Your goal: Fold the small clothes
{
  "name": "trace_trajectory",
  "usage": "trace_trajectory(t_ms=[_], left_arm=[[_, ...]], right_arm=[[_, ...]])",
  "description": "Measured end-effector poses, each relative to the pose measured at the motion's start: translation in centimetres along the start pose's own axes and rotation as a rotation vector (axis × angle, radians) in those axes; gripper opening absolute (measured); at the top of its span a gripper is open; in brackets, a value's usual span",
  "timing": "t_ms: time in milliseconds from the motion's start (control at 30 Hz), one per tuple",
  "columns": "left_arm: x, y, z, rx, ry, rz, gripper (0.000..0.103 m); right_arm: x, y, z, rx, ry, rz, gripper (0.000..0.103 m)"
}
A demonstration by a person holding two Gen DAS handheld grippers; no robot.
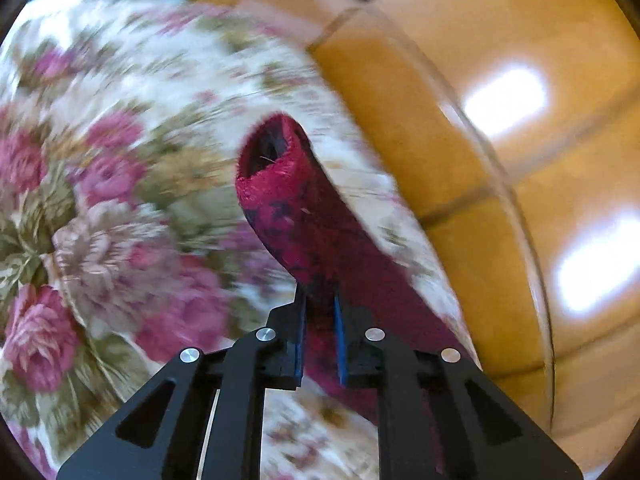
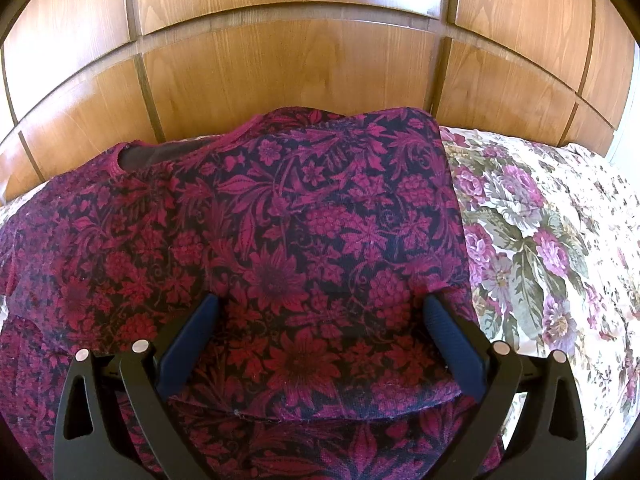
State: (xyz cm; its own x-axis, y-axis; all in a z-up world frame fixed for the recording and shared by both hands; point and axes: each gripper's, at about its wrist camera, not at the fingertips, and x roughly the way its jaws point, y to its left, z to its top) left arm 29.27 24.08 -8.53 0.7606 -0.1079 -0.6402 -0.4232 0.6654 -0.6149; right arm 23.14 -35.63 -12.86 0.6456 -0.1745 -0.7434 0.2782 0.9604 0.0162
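My left fingers pinch the sleeve, cuff pointing away along them. Right fingers spread wide over the top, neckline toward the headboard.

In the left wrist view the flowered bedspread is smeared by motion blur and the red sleeve disappears between the pads, while in the right wrist view the dark red sweater is cut off by the lower and left edges.
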Motion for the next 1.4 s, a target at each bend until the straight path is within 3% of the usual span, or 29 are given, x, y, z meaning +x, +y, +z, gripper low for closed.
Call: trace_trajectory(t_ms=[200,300,500,667,833,867,900,967,1000,1100,1200,1333,1400], left_arm=[[-1.6,-8.2,-4.0,0.263,-0.017,-0.098,0.010],[-1.0,-11.1,-6.0,0.344,0.001,-0.111,0.010],[1.4,-14.3,-9.3,0.372,0.078,-0.135,0.010],[4.0,-17.5,-13.1,0.464,0.154,-0.123,0.010],[6.1,-18.9,-15.7,0.488,0.202,-0.108,0.015],[6.3,-19.1,-16.1,0.497,0.206,-0.104,0.024],[6.4,-19.5,-16.5,0.511,0.208,-0.100,0.038],[6.1,-19.9,-17.3,0.535,0.203,-0.116,0.054],[5.9,-20.0,-17.4,0.544,0.190,-0.111,0.057],[3.7,-20.0,-18.9,0.574,0.118,-0.084,0.059],[1.1,-19.3,-21.0,0.565,0.090,-0.127,0.059],[0.3,-18.5,-25.1,0.588,0.175,-0.193,0.059],[1.1,-17.8,-27.0,0.585,0.244,-0.215,0.059]], right_arm=[[0.0,0.0,-0.1,-0.001,-0.001,0.001,0.101],[0.0,-0.1,0.0,0.000,-0.001,0.002,0.101],[0.0,0.0,-0.1,0.001,-0.003,0.005,0.101],[-0.1,0.0,-0.1,0.000,-0.004,0.005,0.101],[-0.1,-0.1,-0.1,0.001,-0.005,0.007,0.101],[0.0,-0.1,-0.1,0.001,-0.006,0.008,0.101],[0.0,-0.1,-0.1,0.001,-0.005,0.008,0.101],[0.0,-0.2,-0.1,0.003,-0.006,0.010,0.101],[0.0,-0.2,-0.1,0.004,-0.007,0.012,0.101],[0.1,-0.3,0.0,0.006,-0.006,0.013,0.101],[-0.1,-0.2,-0.1,0.005,-0.007,0.010,0.101],[-1.1,0.4,1.1,-0.007,-0.010,0.010,0.099],[-2.7,1.5,2.5,-0.017,-0.032,0.099,0.092]])
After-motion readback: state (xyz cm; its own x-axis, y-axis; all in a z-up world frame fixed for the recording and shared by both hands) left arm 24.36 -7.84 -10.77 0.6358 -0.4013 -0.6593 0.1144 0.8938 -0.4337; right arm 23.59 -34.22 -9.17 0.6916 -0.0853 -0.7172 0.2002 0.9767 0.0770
